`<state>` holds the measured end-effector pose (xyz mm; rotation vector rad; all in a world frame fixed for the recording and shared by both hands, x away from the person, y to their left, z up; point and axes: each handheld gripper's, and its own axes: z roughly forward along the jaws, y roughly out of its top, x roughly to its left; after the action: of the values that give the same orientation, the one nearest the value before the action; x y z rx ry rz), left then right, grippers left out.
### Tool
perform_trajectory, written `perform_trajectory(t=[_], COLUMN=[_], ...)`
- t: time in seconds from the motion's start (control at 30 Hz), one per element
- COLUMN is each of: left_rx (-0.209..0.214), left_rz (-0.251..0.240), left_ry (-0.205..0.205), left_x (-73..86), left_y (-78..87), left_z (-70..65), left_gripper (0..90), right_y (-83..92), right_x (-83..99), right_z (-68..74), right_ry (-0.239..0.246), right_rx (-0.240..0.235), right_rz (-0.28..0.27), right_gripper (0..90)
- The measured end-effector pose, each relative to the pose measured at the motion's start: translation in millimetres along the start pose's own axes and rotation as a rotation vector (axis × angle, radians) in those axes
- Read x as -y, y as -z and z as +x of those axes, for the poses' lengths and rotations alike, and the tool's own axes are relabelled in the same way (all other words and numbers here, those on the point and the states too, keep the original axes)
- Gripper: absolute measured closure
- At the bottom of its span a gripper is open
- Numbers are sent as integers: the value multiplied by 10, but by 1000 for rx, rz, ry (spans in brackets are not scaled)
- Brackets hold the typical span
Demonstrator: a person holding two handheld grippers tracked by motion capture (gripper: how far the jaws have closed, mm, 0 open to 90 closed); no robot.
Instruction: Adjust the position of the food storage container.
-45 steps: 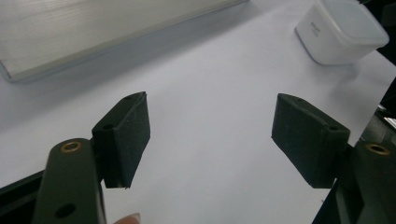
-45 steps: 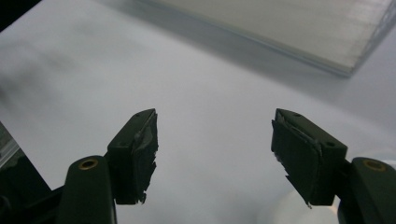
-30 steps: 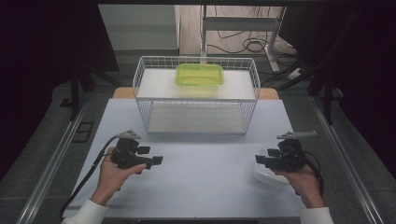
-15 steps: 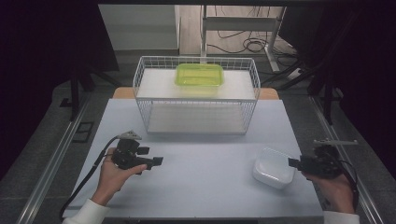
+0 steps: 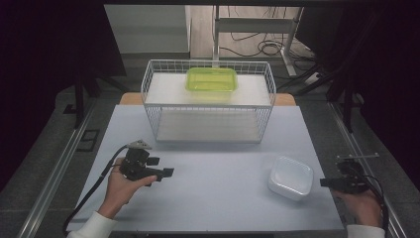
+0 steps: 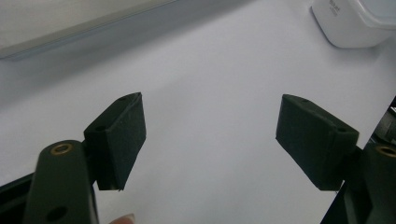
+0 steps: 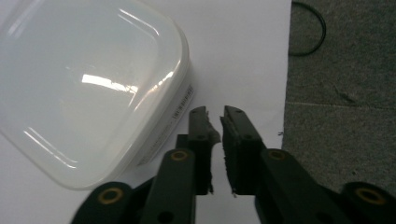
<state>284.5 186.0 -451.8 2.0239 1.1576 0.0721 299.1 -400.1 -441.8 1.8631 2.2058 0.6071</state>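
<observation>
The right gripper (image 7: 217, 122) has just been closing; its jaws are pressed together on nothing, the white container (image 7: 88, 79) just beside them. The left gripper (image 6: 210, 140) holds its jaws spread over bare table (image 6: 210, 70).

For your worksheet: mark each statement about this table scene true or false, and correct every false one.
1. The green container sits on top of the wire basket. True.
2. The right gripper holds the white container. False: its jaws are shut on nothing, beside the container.
3. The left gripper is open. True.
4. The white container lies inside the basket. False: it lies on the table, near the right hand.
</observation>
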Motion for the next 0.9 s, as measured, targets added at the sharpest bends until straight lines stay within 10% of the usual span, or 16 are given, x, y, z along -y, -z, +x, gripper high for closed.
perform_trajectory(t=[0.9], left_rx=[1], left_rz=[32], left_ry=[-11], left_x=[17], left_y=[-84], left_z=[5], left_gripper=[254], right_y=[-300], right_x=[-242], right_z=[433], right_ry=[113], right_rx=[-61], right_rz=[-4], right_gripper=[888])
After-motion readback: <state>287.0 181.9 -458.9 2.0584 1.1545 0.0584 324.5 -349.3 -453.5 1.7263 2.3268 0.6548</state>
